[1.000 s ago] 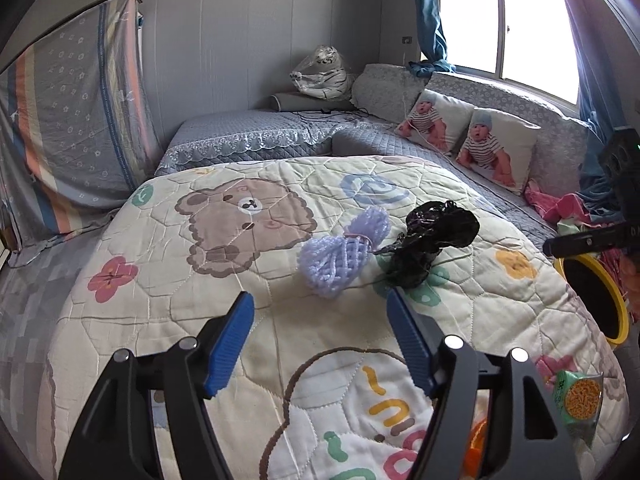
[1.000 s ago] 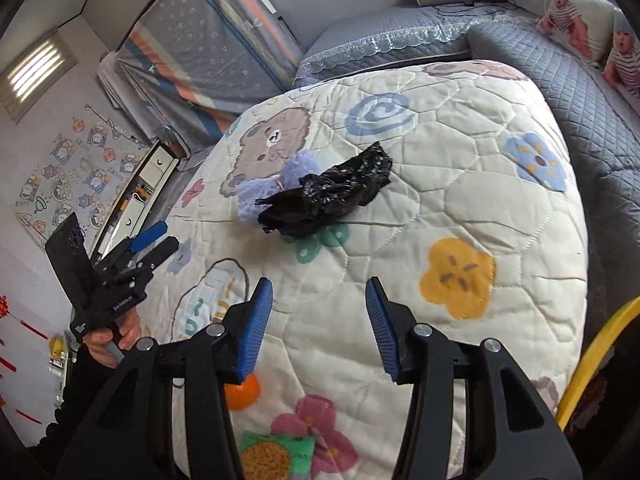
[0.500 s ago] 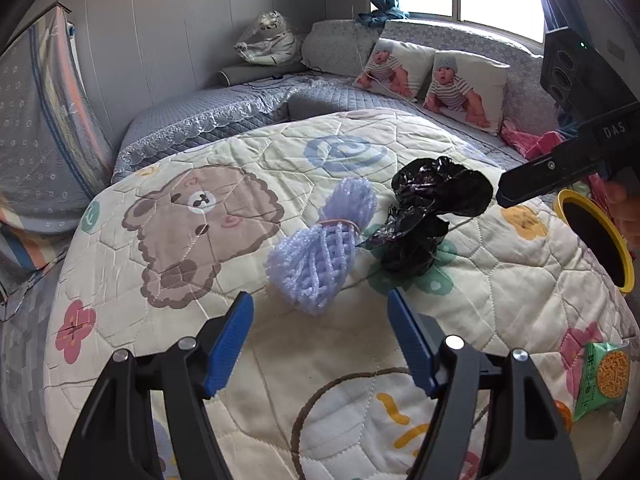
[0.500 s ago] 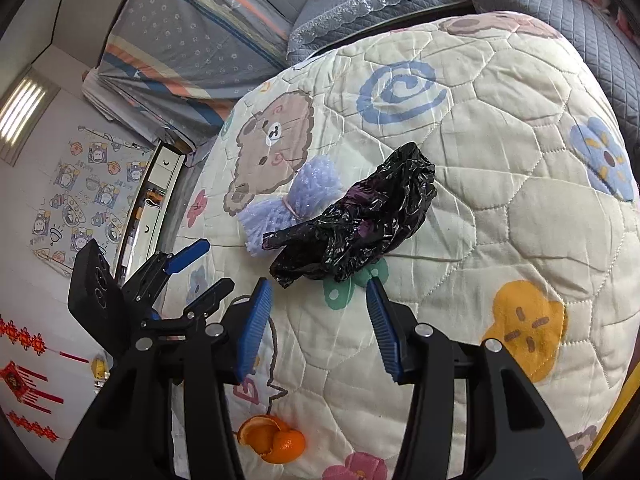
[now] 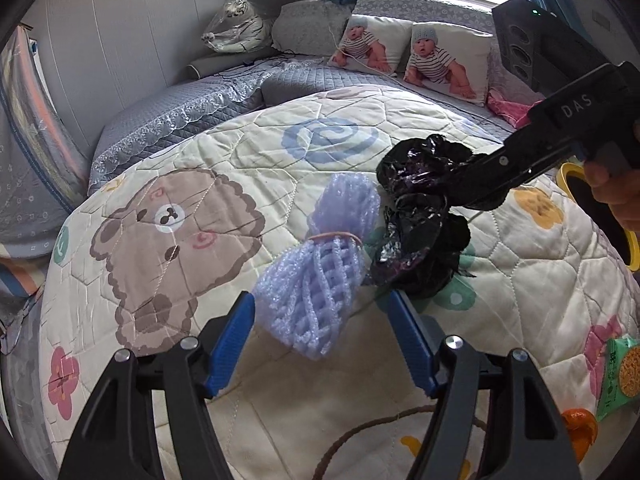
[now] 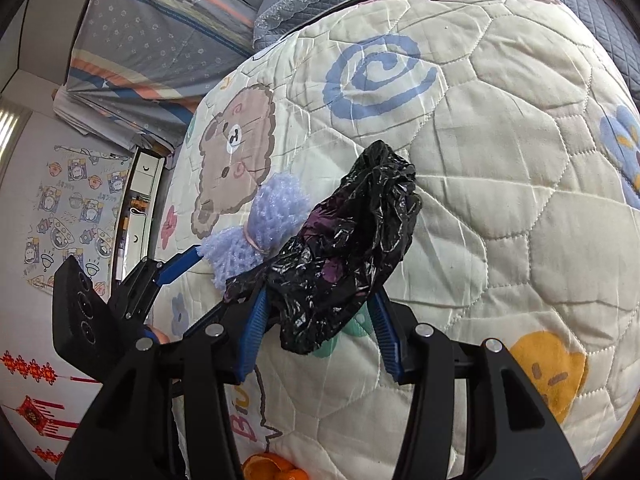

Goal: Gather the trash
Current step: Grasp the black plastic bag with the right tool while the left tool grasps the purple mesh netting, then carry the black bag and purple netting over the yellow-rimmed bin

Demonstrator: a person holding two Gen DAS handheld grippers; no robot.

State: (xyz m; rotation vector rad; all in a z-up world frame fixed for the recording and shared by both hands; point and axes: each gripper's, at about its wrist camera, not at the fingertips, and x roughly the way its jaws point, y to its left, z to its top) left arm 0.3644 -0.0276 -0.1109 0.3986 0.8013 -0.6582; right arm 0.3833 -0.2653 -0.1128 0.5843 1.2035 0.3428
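A cartoon quilt (image 5: 280, 160) covers the bed. Two baby-print pillows (image 5: 408, 56) lean beneath the window, near a wrapped plush tiger (image 5: 236, 34).

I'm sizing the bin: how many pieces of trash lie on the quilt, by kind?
Black plastic bag: 1
Purple foam net: 1
Green snack packet: 1
Orange peel: 1
Total: 4
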